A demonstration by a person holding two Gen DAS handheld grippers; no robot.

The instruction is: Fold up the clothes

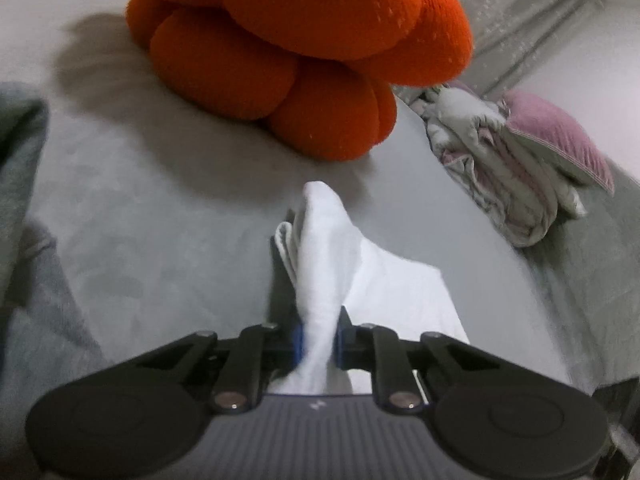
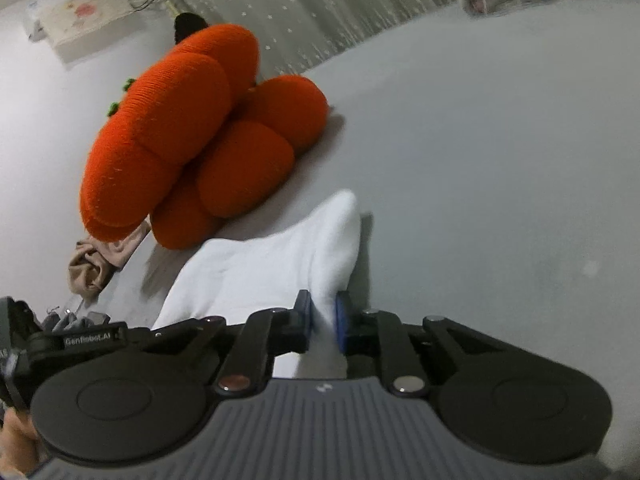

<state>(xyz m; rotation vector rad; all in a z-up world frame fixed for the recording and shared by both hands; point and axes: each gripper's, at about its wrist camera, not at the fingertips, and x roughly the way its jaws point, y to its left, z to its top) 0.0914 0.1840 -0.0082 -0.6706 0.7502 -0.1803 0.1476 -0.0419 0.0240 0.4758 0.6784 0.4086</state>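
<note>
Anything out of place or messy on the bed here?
Mostly tidy. A beige garment lies crumpled by the orange cushion, and a bundled quilt sits off to the side. Both grippers pinch the white cloth normally.

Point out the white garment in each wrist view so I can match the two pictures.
Left wrist view: the white garment rises at lower centre, pinched in the left hand-held gripper.
Right wrist view: it lies at lower centre, spreading left, pinched in the right hand-held gripper.
Shared landmark: the orange knot cushion, beyond the garment in both views.
</note>
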